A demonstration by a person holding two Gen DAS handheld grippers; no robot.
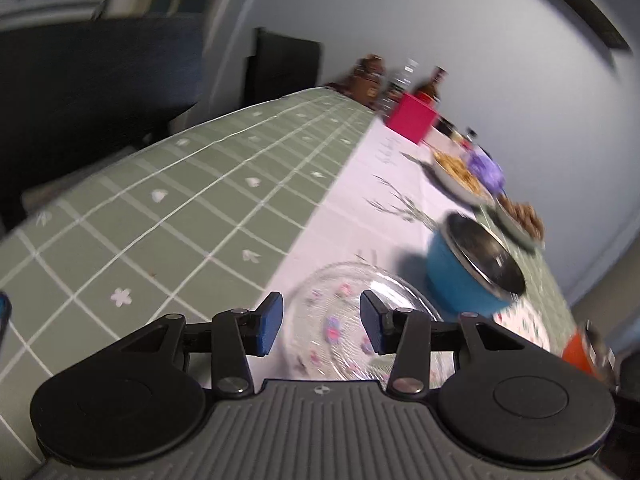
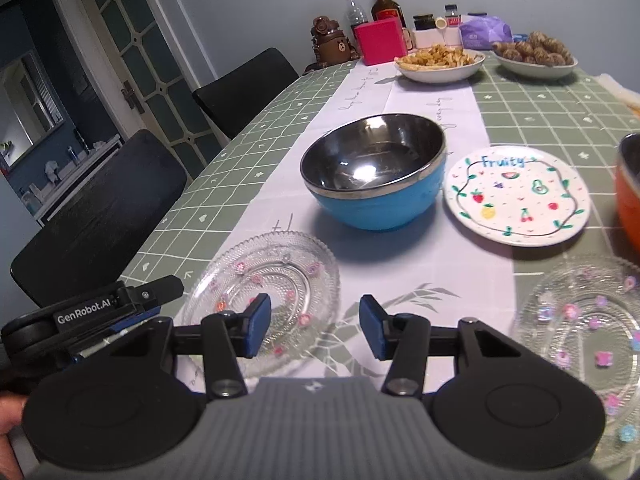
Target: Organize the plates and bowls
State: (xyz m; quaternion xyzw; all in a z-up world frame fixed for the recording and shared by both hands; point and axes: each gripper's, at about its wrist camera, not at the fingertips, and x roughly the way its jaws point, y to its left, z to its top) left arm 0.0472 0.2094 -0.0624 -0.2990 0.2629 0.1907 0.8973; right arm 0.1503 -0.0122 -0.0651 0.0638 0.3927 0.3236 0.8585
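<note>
in the left wrist view, our left gripper [image 1: 320, 322] hovers with fingers [image 1: 267, 326] parted, grasping nothing; a glass plate [image 1: 344, 332] lies on the counter [image 1: 180, 200] just beyond them, the blue bowl [image 1: 460, 276] further right.

in the right wrist view, our right gripper [image 2: 315, 325] fingers [image 2: 256, 322] stand parted and empty; one glass plate [image 2: 276, 280] lies beyond the left finger, a second glass plate [image 2: 580, 320] to the right, the blue bowl [image 2: 380, 200] and fruit plate [image 2: 518, 196] further ahead.

The left gripper [image 1: 320, 326] sits low in the middle of its own view, tipped to one side. Its two blue pads [image 1: 267, 326] are partly apart, with nothing pressed between them. The right gripper [image 2: 315, 326] sits low in the middle of its view, and its jaws are partly apart too. The left one also shows at the lower left there. A bit of a hand [image 2: 10, 436] peeks in at the bottom left corner.
</note>
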